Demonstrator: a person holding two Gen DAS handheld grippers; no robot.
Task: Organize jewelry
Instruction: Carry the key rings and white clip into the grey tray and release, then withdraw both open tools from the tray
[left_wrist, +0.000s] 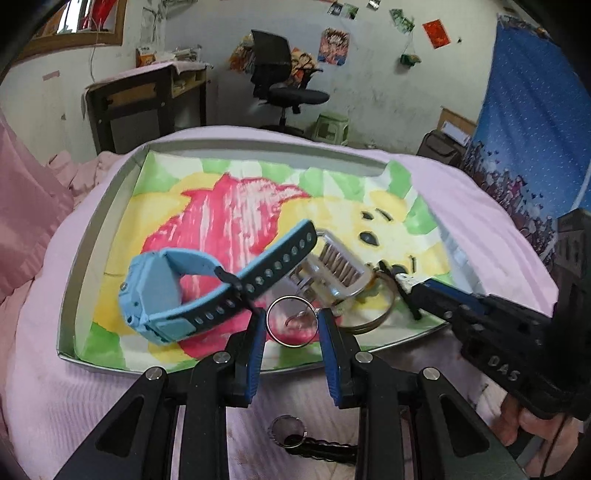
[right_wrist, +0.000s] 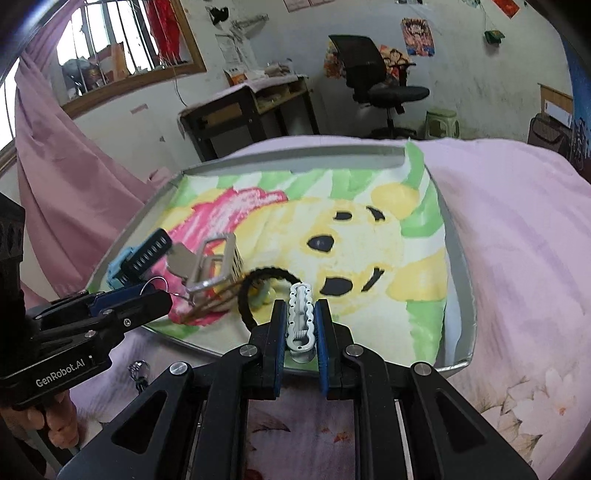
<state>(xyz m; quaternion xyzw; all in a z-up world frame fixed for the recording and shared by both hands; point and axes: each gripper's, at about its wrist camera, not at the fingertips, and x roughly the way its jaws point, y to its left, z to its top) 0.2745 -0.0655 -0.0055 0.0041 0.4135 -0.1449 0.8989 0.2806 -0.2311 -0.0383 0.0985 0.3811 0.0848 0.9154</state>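
Both tools grip jewelry over the tray.
Left tool (left_wrist: 291, 325) pinches a metal ring (left_wrist: 291, 322); right tool (right_wrist: 302, 319) clamps a white hair clip (right_wrist: 302, 317), both at the tray's (right_wrist: 460, 254) near edge on the bed.

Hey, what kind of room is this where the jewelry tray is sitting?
Most likely a bedroom at home. The tray rests on soft pink bedding, with a black office chair and a cluttered desk behind it, and posters stuck on the wall.
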